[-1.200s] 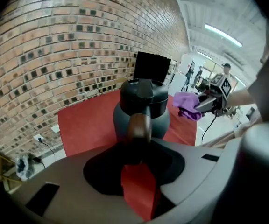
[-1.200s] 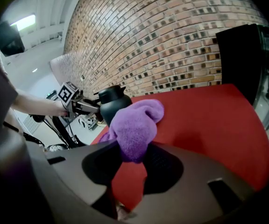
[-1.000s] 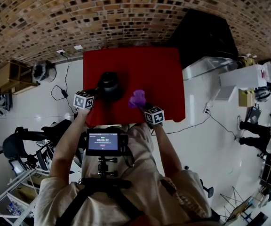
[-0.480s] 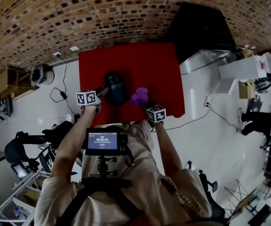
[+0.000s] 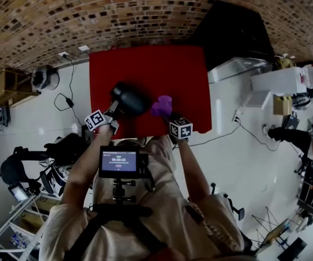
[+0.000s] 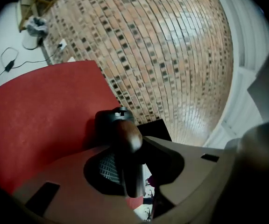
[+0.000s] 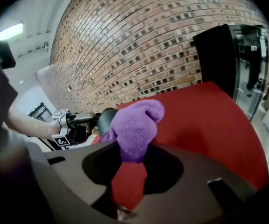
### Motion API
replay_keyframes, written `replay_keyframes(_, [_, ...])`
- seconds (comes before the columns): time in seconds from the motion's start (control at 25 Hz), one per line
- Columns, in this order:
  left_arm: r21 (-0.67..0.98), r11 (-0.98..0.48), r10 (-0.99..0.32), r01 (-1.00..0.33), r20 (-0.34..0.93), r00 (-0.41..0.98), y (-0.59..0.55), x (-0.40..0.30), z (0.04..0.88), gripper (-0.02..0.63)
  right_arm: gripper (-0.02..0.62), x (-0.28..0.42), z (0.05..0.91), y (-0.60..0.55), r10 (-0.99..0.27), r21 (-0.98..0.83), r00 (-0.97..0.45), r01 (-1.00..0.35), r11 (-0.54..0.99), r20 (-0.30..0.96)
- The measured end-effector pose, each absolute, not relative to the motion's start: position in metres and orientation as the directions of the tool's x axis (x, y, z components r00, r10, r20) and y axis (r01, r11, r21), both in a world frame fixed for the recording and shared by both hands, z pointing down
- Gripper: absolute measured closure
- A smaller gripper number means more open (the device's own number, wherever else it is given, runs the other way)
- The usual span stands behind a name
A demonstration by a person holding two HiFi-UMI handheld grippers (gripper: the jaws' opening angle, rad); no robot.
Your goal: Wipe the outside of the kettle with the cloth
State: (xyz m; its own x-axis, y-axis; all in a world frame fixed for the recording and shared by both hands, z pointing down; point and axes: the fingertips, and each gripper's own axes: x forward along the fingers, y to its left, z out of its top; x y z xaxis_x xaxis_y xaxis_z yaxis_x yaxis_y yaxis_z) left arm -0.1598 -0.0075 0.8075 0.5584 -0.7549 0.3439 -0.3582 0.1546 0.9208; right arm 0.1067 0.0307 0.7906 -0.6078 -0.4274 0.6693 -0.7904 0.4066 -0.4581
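Head view: my left gripper (image 5: 111, 116) holds kettle (image 5: 130, 99) tipped over red table (image 5: 145, 64); purple cloth (image 5: 161, 105) close beside it.
Left gripper view: jaws clamped on brown handle (image 6: 127, 139).
Right gripper view: my right gripper (image 7: 130, 160) pinches cloth, kettle behind.

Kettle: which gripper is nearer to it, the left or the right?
Left. The left gripper grips the kettle by its handle; the right gripper holds the cloth beside the kettle, to its right in the head view.
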Motion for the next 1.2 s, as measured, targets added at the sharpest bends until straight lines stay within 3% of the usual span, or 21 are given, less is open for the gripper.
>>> replay_keyframes(0.24, [0.901,0.340,-0.769,-0.268,0.431,0.472,0.047,-0.183,0.848,0.483,0.456,0.045,0.773,0.039,-0.364,-0.456,-0.664,-0.728,0.511,0.653])
replay_keyframes(0.48, [0.886,0.414,-0.717,-0.208,0.458,0.525,0.085,-0.163,0.879,0.483,0.456,-0.002,0.805,0.055,-0.279,-0.378,-0.619,-0.714,0.590,0.734])
replay_keyframes(0.68, [0.903,0.405,-0.717,-0.145,0.412,0.562,0.084,-0.125,0.885,0.492,0.456,0.014,0.808,0.027,-0.373,-0.307,-0.565,-0.769,0.560,0.736])
replay_keyframes(0.88, [0.889,0.455,-0.622,-0.052,0.359,0.696,0.092,-0.059,0.895,0.482,0.454,0.038,0.818,0.009,-0.404,-0.241,-0.524,-0.785,0.570,0.750])
replay_keyframes(1.2, [0.923,0.367,-0.550,-0.118,0.317,0.773,0.112,-0.083,0.869,0.448,0.455,0.030,0.821,0.016,-0.400,-0.262,-0.535,-0.784,0.562,0.744])
